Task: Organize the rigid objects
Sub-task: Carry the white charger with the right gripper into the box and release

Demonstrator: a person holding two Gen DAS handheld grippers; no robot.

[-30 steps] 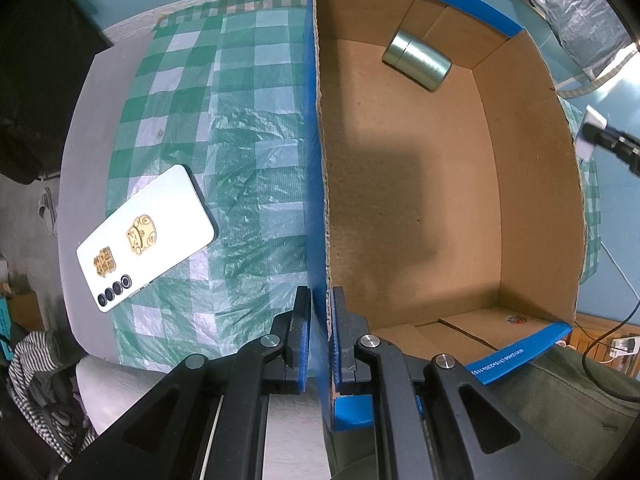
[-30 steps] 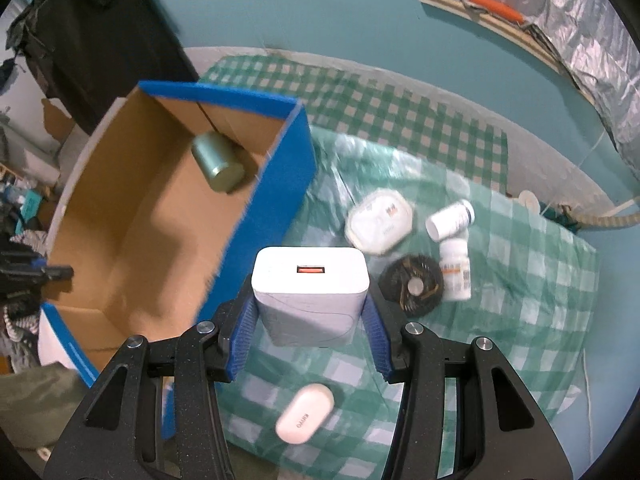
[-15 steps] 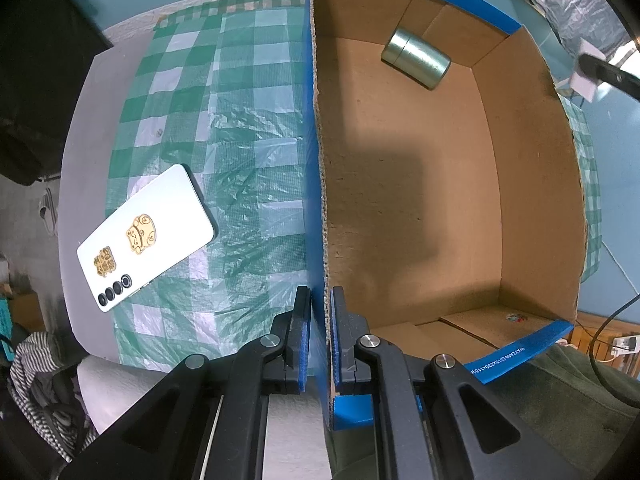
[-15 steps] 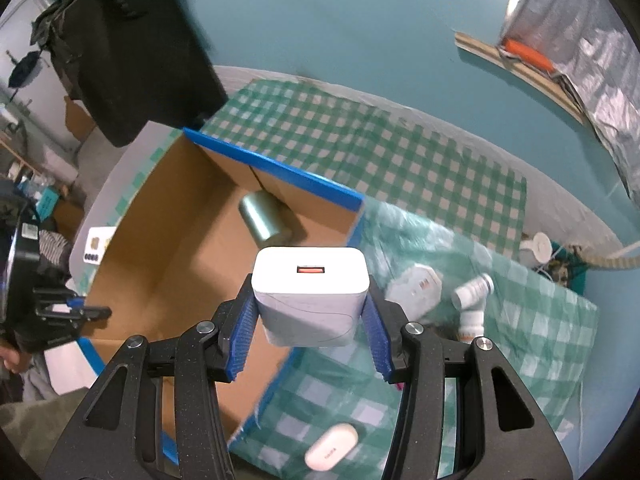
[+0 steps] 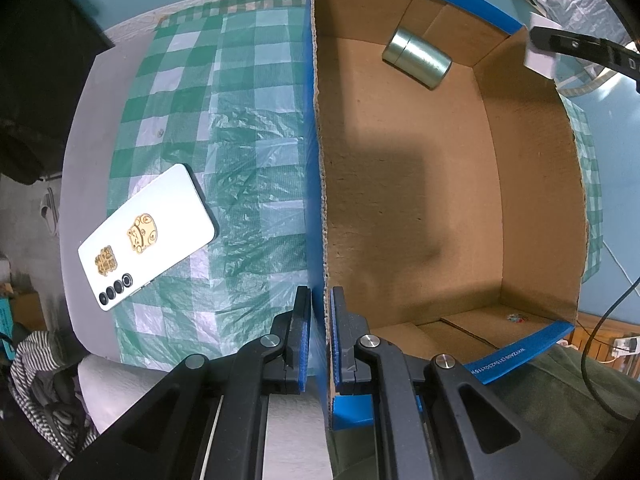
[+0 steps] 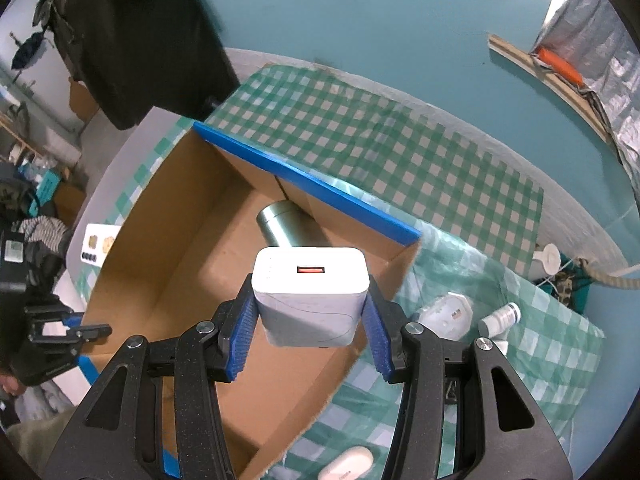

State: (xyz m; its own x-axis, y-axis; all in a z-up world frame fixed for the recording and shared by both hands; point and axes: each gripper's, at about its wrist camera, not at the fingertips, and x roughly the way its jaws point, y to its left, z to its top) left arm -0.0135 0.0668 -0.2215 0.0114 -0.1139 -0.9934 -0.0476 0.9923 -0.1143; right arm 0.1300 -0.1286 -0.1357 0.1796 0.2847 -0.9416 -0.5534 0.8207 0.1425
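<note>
An open cardboard box (image 5: pixel 532 184) with blue outer faces stands on the checked tablecloth. My left gripper (image 5: pixel 320 332) is shut on the box's left wall near its front corner. A metal tin (image 5: pixel 416 57) lies on its side at the far end of the box floor, also seen as the tin (image 6: pixel 286 226) in the right wrist view. My right gripper (image 6: pixel 310 334) is shut on a white charger block (image 6: pixel 310 300) with an orange port, held in the air over the box (image 6: pixel 168 264) near its right wall. That charger (image 5: pixel 540 56) shows at the box's far right corner.
A white phone (image 5: pixel 146 236) with gold stickers lies on the cloth left of the box. Right of the box lie a white round case (image 6: pixel 448 316), white pill bottles (image 6: pixel 500 318) and a white earbud case (image 6: pixel 346 466). Dark clothing hangs at the back left.
My right gripper has carried the charger leftward from above the cloth to above the box. The left gripper and the box have stayed put.
</note>
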